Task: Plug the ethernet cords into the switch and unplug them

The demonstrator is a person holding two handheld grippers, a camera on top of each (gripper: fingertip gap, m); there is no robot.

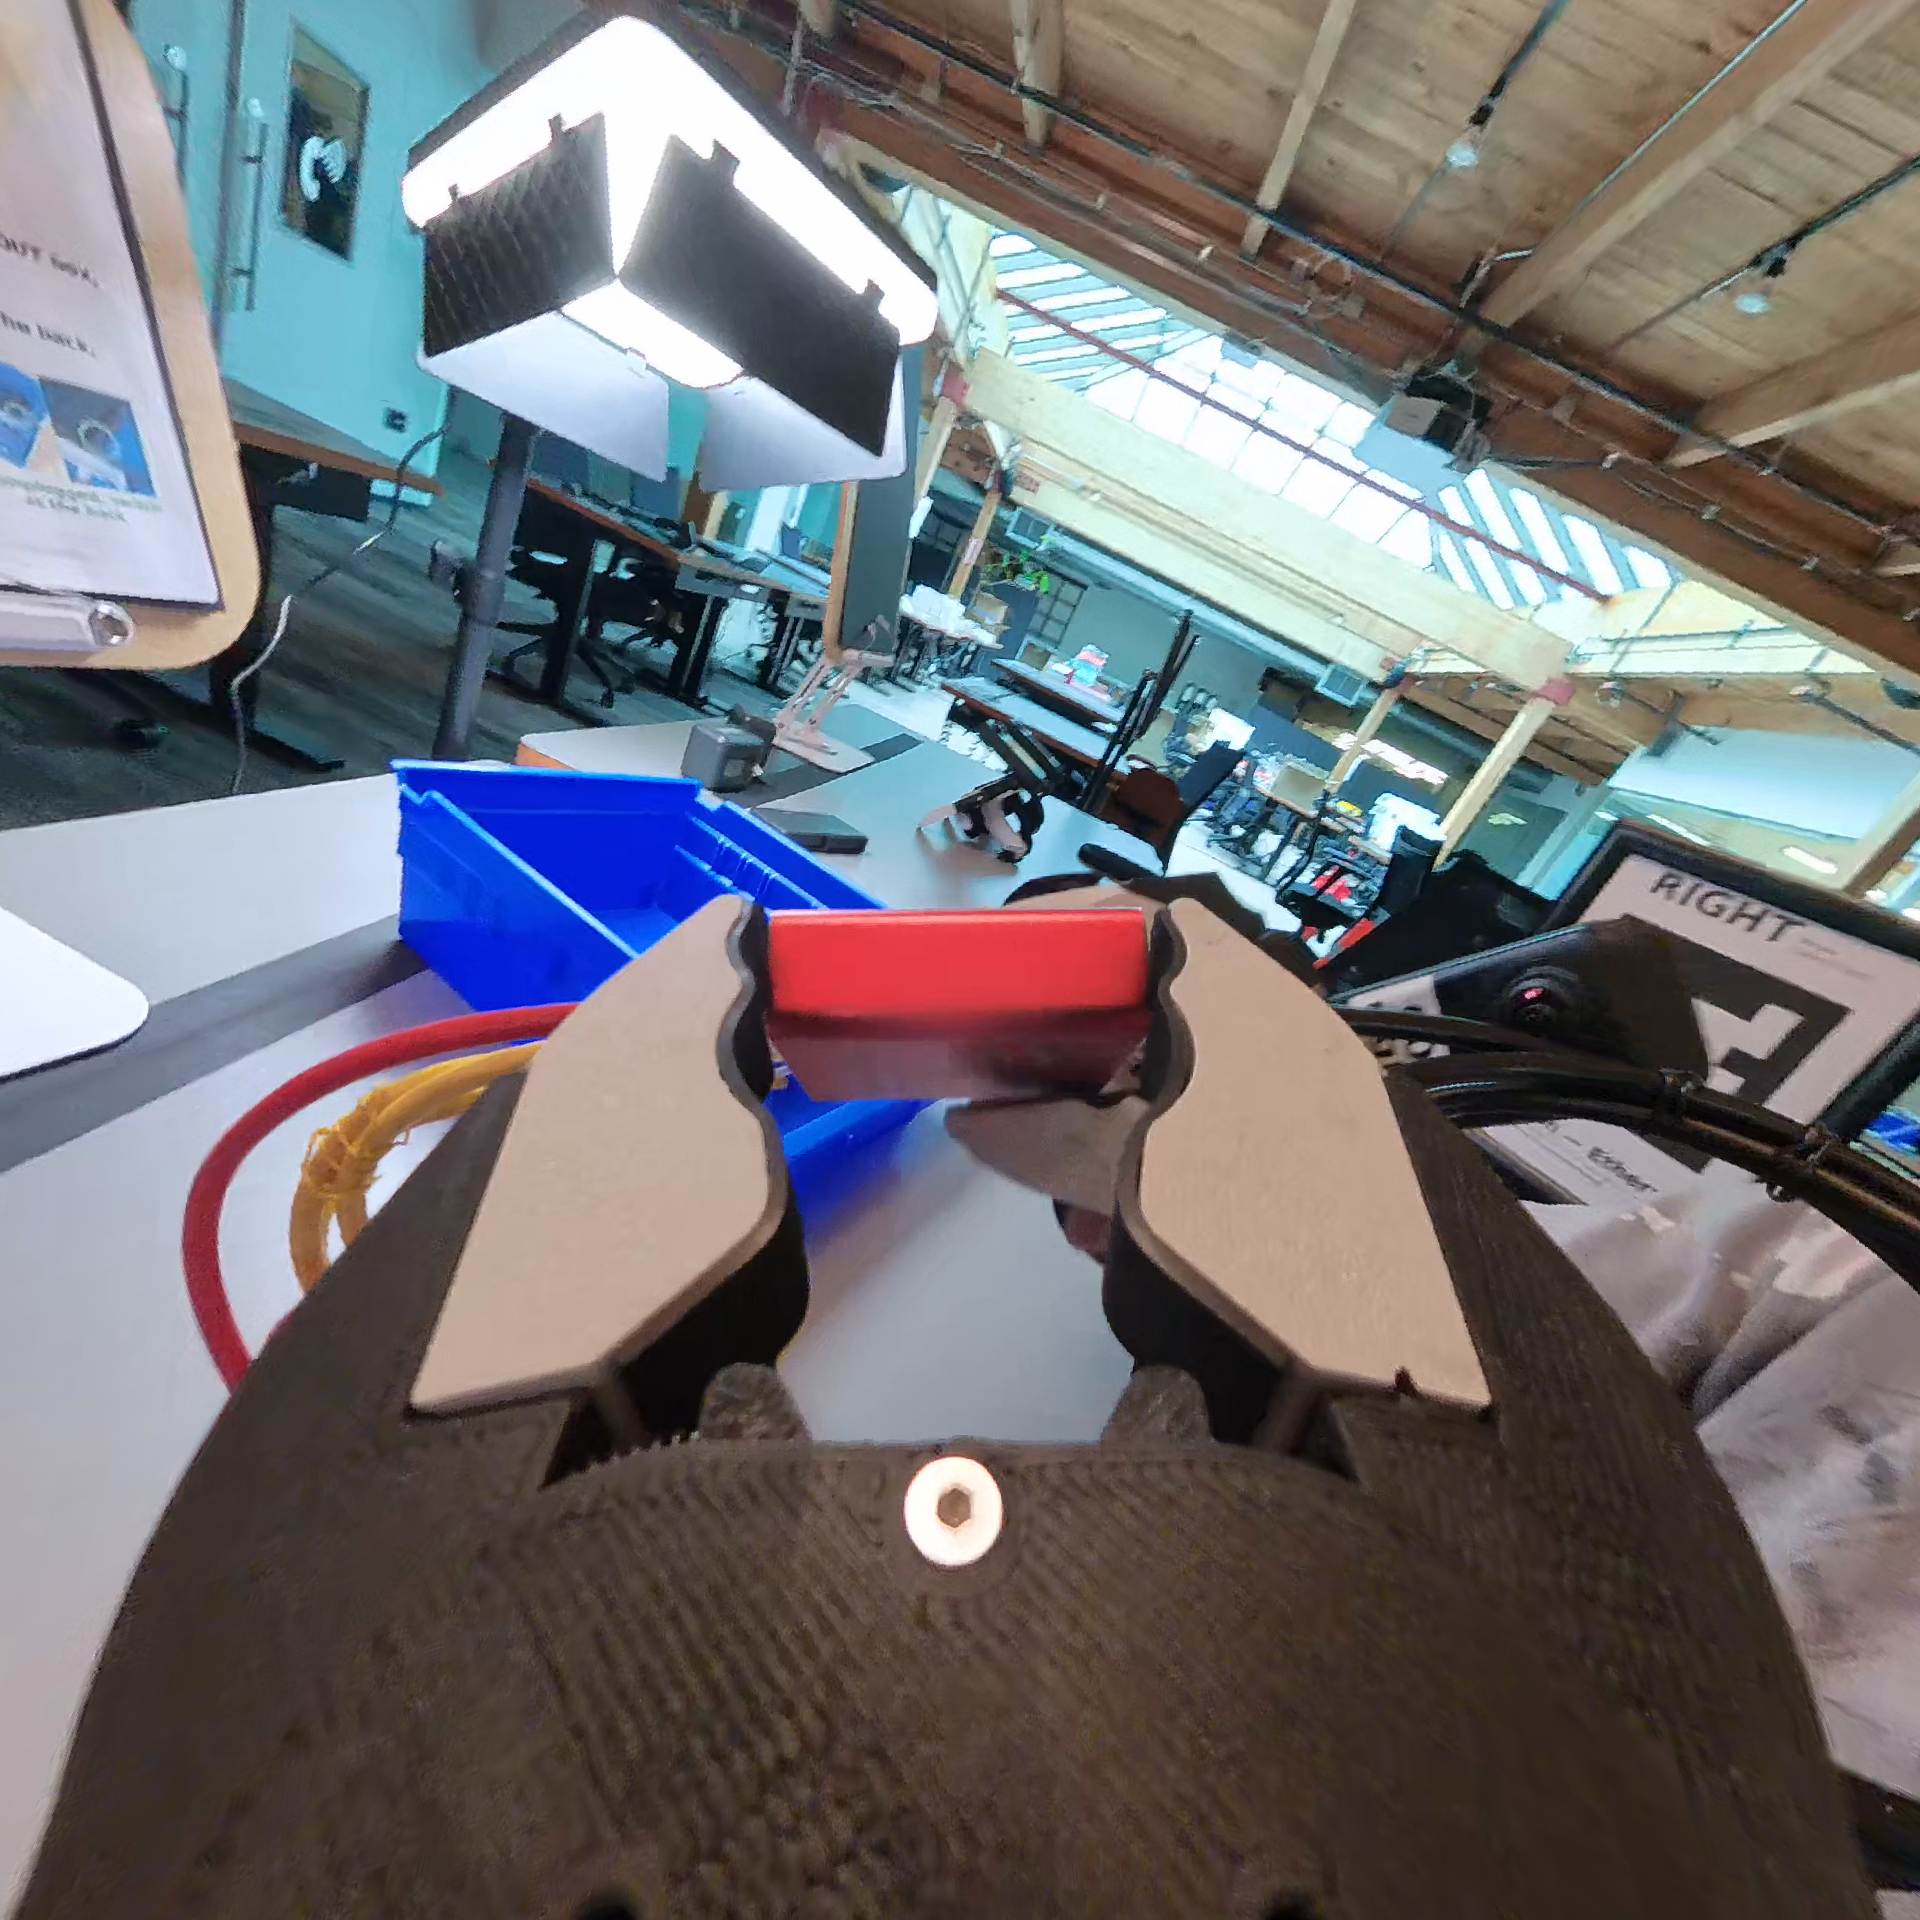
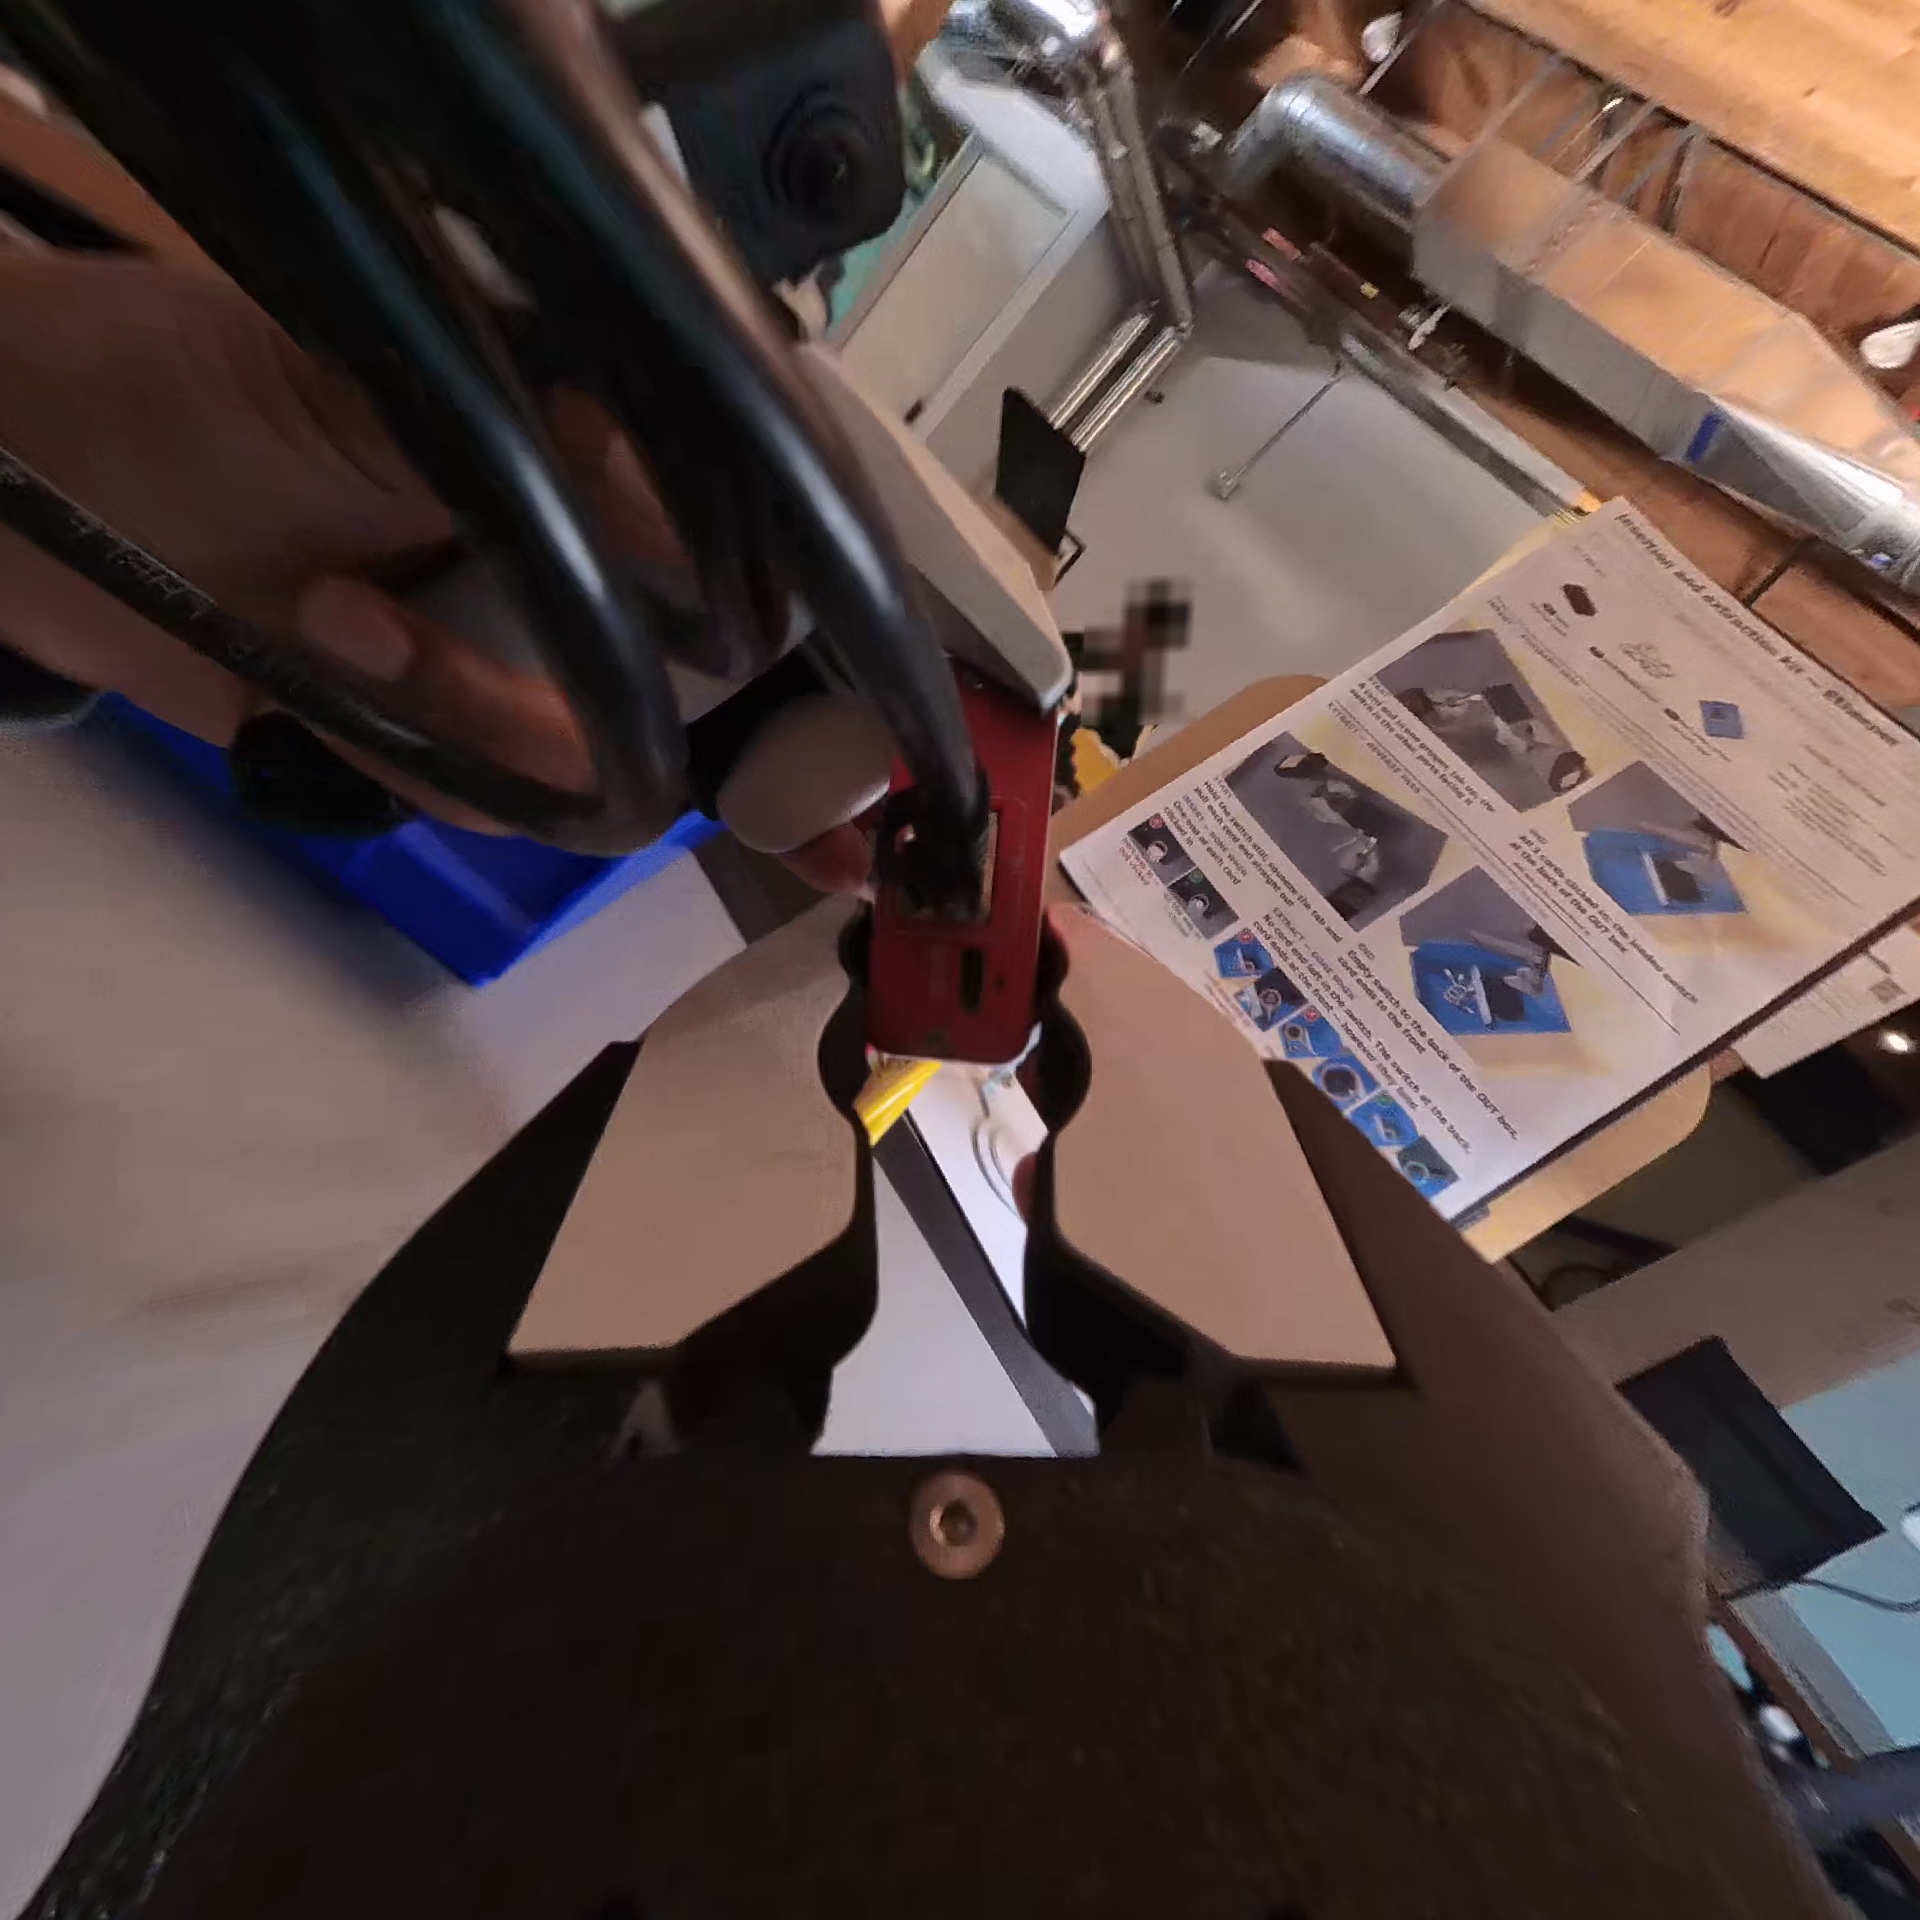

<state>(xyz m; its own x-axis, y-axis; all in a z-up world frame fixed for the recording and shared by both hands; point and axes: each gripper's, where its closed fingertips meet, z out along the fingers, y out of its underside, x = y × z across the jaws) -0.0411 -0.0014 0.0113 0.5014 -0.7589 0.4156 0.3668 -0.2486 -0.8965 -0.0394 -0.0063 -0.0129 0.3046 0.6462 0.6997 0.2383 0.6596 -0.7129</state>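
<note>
1. The left hand-held gripper (image 1: 956, 987) is clamped on a red switch (image 1: 956, 971), its two grey fingers (image 1: 644, 1122) pressing the switch's short ends and holding it up above the grey tabletop (image 1: 156, 883).
2. In the right wrist view the right hand-held gripper (image 2: 954, 997) has its tips on either side of the lower end of the same switch (image 2: 961, 935), touching or nearly touching it; whether it really grips cannot be told.
3. A black cord (image 2: 935, 727) is plugged into a port on the switch's face, and it loops up and away toward the top left of that view.
4. A bare hand (image 2: 312, 540) shows beside the black cord on the left; the picture there is blurred.
5. A blue bin (image 1: 582, 883) sits on the tabletop behind the switch.
6. A red cord (image 1: 223, 1174) curves on the tabletop to the left, around a coiled yellow cord (image 1: 343, 1153).
7. A clipboard with a printed sheet (image 2: 1507, 852) stands to the right in the right wrist view.
8. A bright lamp (image 1: 665, 260) on a pole stands beyond the tabletop.
</note>
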